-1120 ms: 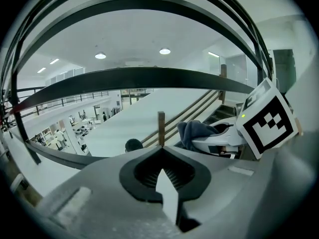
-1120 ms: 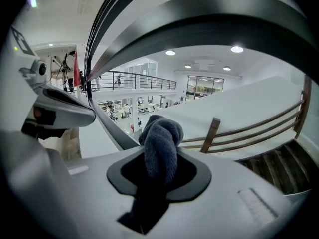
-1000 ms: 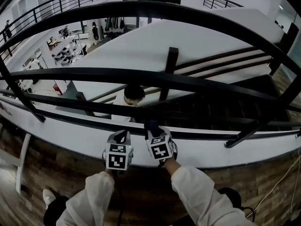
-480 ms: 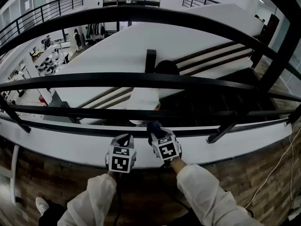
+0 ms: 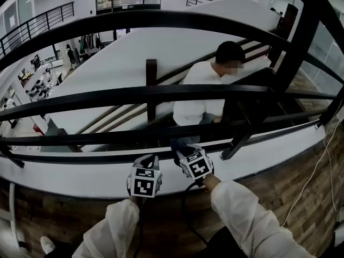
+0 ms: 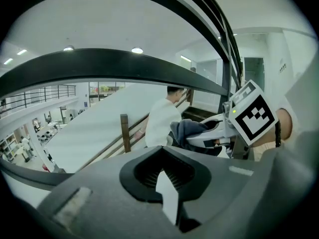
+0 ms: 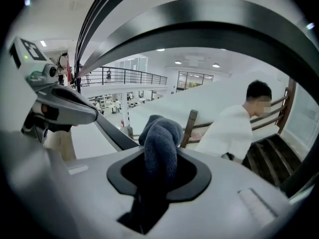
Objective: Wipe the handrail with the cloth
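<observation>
Beyond the black railing lay a bright white atrium, with a stairway [image 5: 258, 85] dropping away on the right side. The cloth [image 7: 160, 142], dark blue and bunched, was pinched between the jaws of your right gripper [image 5: 180, 147], with a rolled fold standing up past the jaw tips. In the head view the cloth [image 5: 179, 143] sat down among the lower bars [image 5: 80, 140] of the railing, well below the broad top handrail [image 5: 161, 19]. Whether it pressed on a bar could not be told.

Your left gripper [image 5: 150, 163] hung just beside the right one, on its left. Its jaws were pressed together with nothing between them, and its camera looked across at the cloth [image 6: 187, 130] and at the right gripper's marker cube [image 6: 253, 114]. Both grippers were held over the white ledge [image 5: 70, 172] at the foot of the railing, near its middle, and your white sleeves [image 5: 244, 219] reached in from the bottom edge.

A person [image 5: 201, 93] in a white top stood on the stairway behind the bars. Wooden floor [image 5: 301, 195] ran along the near side of the ledge, and a thin cable [image 5: 324, 163] trailed over it on the right.
</observation>
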`<act>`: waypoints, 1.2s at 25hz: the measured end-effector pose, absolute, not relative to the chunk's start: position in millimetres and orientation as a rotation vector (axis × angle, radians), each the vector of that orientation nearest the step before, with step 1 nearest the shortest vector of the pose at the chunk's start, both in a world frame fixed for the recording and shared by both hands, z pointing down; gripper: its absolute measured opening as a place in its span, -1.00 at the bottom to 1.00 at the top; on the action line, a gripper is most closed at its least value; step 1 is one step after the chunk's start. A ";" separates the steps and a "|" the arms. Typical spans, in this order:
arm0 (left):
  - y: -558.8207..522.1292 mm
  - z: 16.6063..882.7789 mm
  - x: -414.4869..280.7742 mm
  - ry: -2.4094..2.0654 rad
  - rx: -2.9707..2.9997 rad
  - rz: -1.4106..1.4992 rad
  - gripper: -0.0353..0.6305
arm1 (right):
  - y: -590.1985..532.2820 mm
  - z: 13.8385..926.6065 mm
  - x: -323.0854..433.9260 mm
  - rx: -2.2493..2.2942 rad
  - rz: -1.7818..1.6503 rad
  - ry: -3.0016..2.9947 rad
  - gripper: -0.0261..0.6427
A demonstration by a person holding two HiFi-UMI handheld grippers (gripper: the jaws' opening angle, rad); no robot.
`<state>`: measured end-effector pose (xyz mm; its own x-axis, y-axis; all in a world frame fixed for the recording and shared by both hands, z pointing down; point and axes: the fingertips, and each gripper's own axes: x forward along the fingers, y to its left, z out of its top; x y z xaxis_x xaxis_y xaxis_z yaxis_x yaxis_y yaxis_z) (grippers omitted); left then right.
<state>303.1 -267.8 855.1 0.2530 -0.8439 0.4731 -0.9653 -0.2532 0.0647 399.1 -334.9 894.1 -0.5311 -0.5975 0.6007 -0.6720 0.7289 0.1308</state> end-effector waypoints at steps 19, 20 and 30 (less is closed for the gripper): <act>-289.5 855.4 399.3 -1.457 2.244 0.457 -0.89 | -377.3 882.5 558.0 1.234 0.163 -2.202 -0.64; -289.6 855.2 403.2 -1.445 2.249 0.455 -0.89 | -380.3 882.4 567.8 1.255 0.165 -2.190 -0.63; -267.8 853.4 392.4 -1.347 2.290 0.425 -0.89 | -389.7 881.6 612.9 1.334 0.053 -2.019 -0.64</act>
<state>392.4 -267.8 853.4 0.4760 -0.7408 0.4739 -0.8786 -0.4236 0.2204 612.9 -389.7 881.6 -0.2193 -0.7906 0.5717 -0.8197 0.4672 0.3316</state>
